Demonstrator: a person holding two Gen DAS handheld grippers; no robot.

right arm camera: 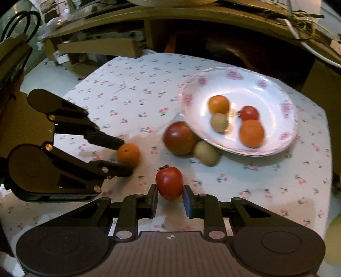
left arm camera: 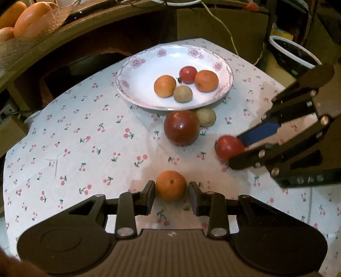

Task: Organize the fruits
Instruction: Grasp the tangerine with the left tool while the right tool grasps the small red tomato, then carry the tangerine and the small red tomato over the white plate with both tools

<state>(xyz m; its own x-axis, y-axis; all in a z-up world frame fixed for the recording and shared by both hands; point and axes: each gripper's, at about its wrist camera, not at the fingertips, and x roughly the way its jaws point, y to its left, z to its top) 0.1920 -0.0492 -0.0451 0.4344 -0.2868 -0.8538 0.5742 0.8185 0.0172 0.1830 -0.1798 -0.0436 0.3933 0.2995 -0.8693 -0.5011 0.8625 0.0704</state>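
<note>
Nearest the left wrist camera, at 6 o'clock of its view, the left gripper is clenched on a small orange, a pad against each side of the fruit, which sits on the cherry-print cloth covering the counter. At 3 o'clock in the same view the right gripper is clamped on a small red tomato; the right wrist view shows both pads pressed to the tomato's flanks.

Toward 12 o'clock lies a large dark red tomato, with a pale brownish fruit touching it at its 2 o'clock, both just beside the near rim of a white floral plate. On the plate rest two oranges, a small red tomato and another pale brownish fruit, clustered together near its middle. At 10 o'clock, on a raised wooden shelf, large orange fruits sit in a wrapper.
</note>
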